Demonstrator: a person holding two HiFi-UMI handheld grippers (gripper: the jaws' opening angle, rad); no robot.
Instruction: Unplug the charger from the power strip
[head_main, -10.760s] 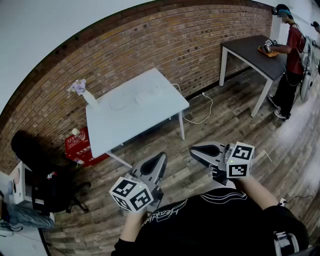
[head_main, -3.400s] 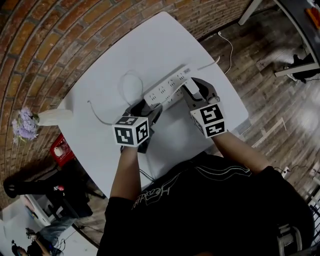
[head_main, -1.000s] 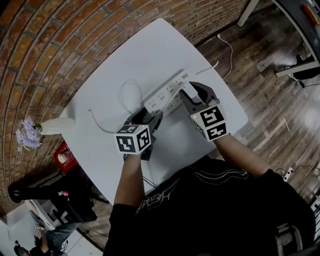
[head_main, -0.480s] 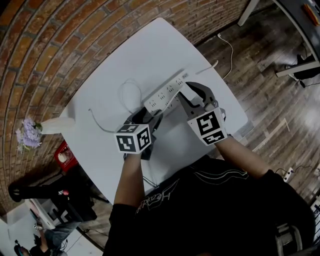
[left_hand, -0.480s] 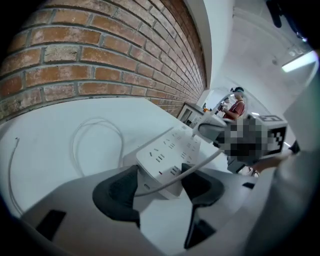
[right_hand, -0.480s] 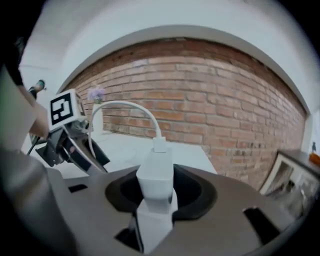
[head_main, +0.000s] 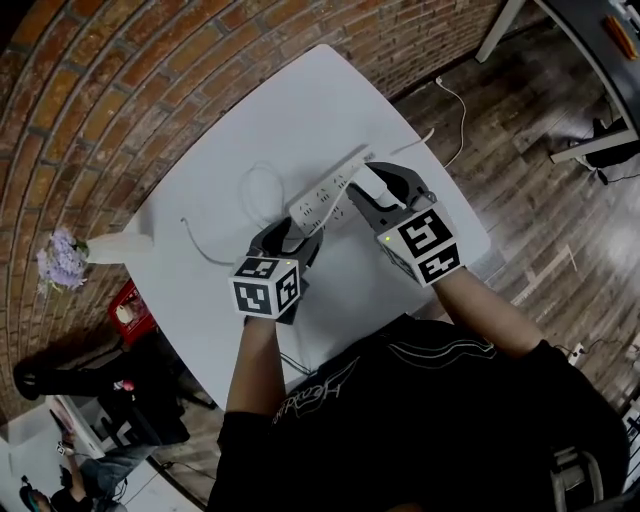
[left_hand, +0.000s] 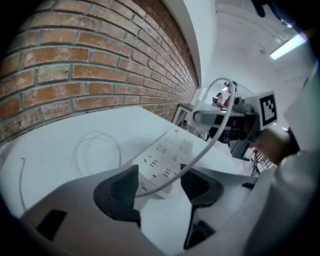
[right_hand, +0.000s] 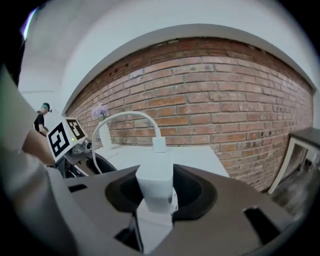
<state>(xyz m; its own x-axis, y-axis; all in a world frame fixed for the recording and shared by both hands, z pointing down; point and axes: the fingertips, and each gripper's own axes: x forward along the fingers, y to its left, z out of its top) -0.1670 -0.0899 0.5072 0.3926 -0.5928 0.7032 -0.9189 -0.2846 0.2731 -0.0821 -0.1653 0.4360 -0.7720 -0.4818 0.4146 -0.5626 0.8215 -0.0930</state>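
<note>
Brick-backed worktop (head_main: 300, 110): right hand-held gripper (head_main: 382, 186) clamps the charger (head_main: 372, 180), seemingly just free of the power strip (head_main: 322, 196). Left hand-held gripper (head_main: 290, 232), jaws closing astride the strip's end but not yet pressing, should pin it down.

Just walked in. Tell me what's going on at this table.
A person is working at a white table with a handheld gripper in each hand. The right gripper is clamped on a white charger, its cable arching off the top, and looks to have it lifted clear of the power strip. The left gripper straddles the strip's near end, with the cable running across its jaws; whether its pads press on the strip is unclear.
</note>
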